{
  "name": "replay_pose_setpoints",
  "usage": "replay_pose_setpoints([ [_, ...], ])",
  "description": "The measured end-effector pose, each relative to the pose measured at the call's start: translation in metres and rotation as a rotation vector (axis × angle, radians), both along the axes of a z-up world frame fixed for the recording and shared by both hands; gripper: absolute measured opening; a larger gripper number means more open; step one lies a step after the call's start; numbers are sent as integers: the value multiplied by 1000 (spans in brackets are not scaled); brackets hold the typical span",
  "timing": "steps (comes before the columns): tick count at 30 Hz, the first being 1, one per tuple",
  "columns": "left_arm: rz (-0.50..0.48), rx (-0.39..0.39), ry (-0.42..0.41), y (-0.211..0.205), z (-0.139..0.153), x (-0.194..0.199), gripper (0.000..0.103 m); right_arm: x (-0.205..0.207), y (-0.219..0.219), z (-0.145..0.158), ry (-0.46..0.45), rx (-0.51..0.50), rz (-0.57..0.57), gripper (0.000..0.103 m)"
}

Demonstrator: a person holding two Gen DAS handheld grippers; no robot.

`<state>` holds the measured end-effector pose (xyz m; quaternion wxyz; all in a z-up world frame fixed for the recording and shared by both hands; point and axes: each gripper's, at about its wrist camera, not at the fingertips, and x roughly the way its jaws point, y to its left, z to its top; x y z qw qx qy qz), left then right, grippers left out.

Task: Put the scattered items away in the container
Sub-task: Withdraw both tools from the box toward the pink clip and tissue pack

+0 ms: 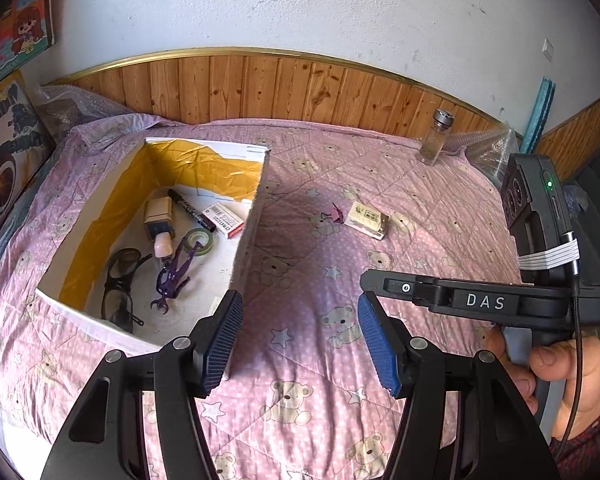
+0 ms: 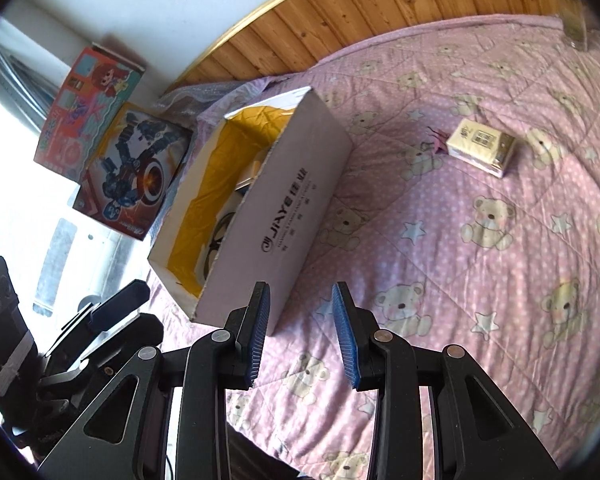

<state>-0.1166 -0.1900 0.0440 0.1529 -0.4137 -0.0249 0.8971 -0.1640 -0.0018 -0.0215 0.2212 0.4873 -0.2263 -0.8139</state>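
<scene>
From the right wrist view the box (image 2: 260, 184) wall hides nearly everything inside, only dark loops peek out. The left view shows glasses (image 1: 122, 284), a purple claw toy (image 1: 174, 276), tape roll (image 1: 198, 240), marker (image 1: 190, 210) and a small carton (image 1: 224, 220) in it. Right of the box on the bed (image 1: 300, 360) lie a tissue pack (image 1: 368, 220) and a tiny purple bit (image 1: 336, 213), hard to identify. A jar (image 1: 436, 136) stands beyond them. Left gripper (image 1: 300, 344) is wide and empty, right gripper (image 2: 300, 336) gapes narrower, empty too.

Bright daylight, blown-out left, fisheye warping
</scene>
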Motion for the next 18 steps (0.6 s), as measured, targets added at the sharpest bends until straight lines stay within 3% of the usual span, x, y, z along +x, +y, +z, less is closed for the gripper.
replay_pose_setpoints([
  [10,-64,14,-69,51,-27,-52,62,-19,60,-29,-43,45,-104,39],
  [18,-26,43,-141,75,-60,-122,62,-70,77,-39,0,212,-59,48],
])
